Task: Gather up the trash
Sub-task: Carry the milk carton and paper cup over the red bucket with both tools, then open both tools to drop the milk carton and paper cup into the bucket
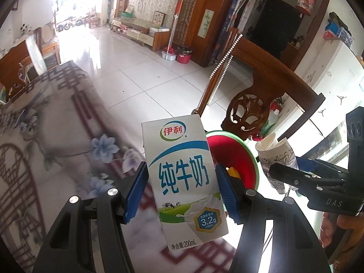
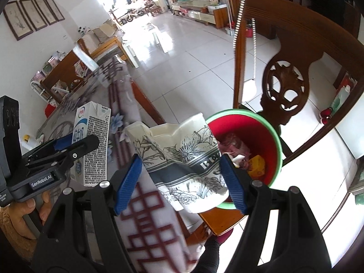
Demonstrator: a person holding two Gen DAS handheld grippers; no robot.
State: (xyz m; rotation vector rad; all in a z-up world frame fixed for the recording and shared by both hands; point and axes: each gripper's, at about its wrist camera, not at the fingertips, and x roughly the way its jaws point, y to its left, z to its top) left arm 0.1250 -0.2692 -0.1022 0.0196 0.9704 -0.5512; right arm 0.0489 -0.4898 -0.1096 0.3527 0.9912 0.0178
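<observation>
My left gripper (image 1: 180, 193) is shut on a white milk carton (image 1: 184, 179) with blue characters, held upright above the table's edge. The same milk carton (image 2: 93, 145) and the left gripper (image 2: 75, 145) appear at the left of the right wrist view. My right gripper (image 2: 182, 182) is shut on a crushed paper cup (image 2: 182, 159) printed with grey flowers; that paper cup (image 1: 276, 157) and the right gripper (image 1: 286, 170) show at the right of the left wrist view. A red bin with a green rim (image 2: 278, 141) stands just beyond both, holding wrappers and a yellow box; the bin (image 1: 232, 150) sits behind the carton.
The table (image 2: 145, 207) wears a flowered cloth with dark red lattice. A carved wooden chair (image 2: 286, 86) stands right behind the bin. White tiled floor (image 1: 141, 72) stretches toward a TV cabinet and a bright doorway. A hand (image 2: 27, 209) grips the left tool.
</observation>
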